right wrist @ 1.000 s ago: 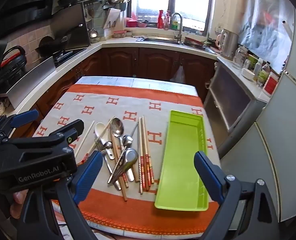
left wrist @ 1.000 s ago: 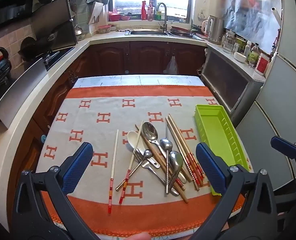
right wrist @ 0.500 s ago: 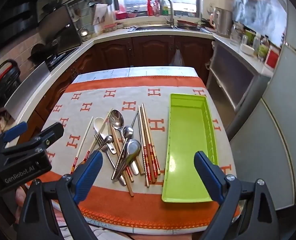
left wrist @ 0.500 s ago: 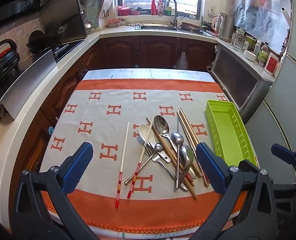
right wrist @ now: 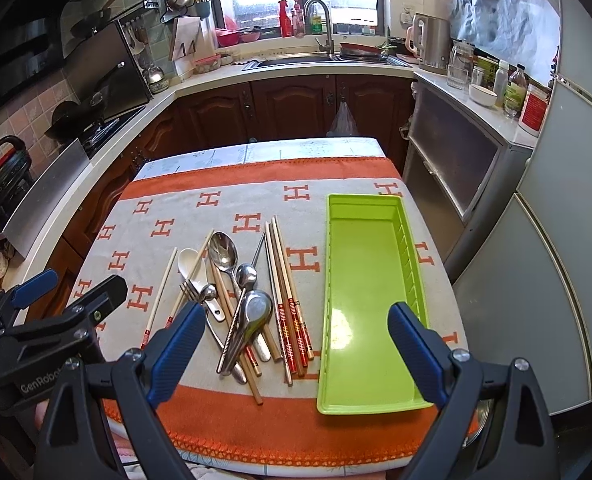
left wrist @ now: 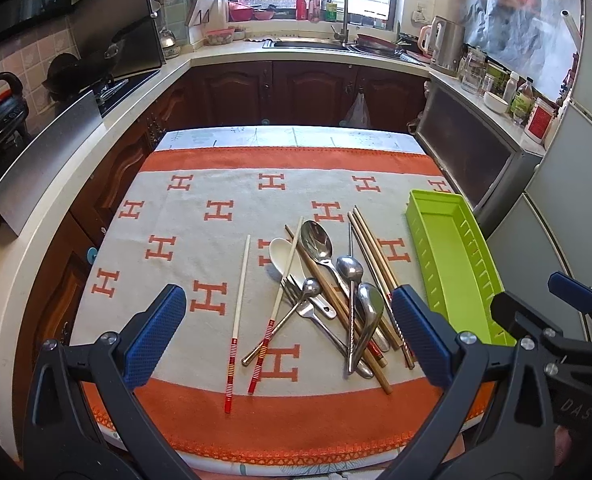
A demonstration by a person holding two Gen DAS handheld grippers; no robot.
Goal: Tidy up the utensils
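Readable writing is scarce. In the right wrist view the body of the left hand-held gripper [right wrist: 95, 312] at the lower left carries white lettering "GenRobo", cut off by the right one's arm. In the left wrist view the right hand-held gripper [left wrist: 536, 312] shows at the far right edge with "DAS" on its dark housing. The orange and cream cloth [left wrist: 215, 184] over the bench [left wrist: 279, 136] repeats a large orange "H". A red-labelled jar [right wrist: 534, 110] stands on the right-hand counter; its print is too small to read.

The left hand-held gripper [left wrist: 283, 334] is spread wide, its blue pads [left wrist: 155, 334] apart with nothing between them, hovering over the near edge of the cloth. The right hand-held gripper [right wrist: 296, 354] is likewise spread and holds nothing.

The utensils lie in a loose pile [left wrist: 336, 296] right of the cloth's centre: metal spoons, a fork [left wrist: 296, 292], a white spoon [left wrist: 281, 254], wooden chopsticks [right wrist: 283, 280] and red-banded ones. One pale chopstick [left wrist: 237, 320] lies alone just left of the pile. The green tray [right wrist: 368, 280] sits just right of the pile, along the cloth's right side, with nothing in it.

Only the right wrist view shows the whole floor of the tray and its near end at the orange border. Only the left wrist view shows the lone chopstick's full length, down to its red-striped end.
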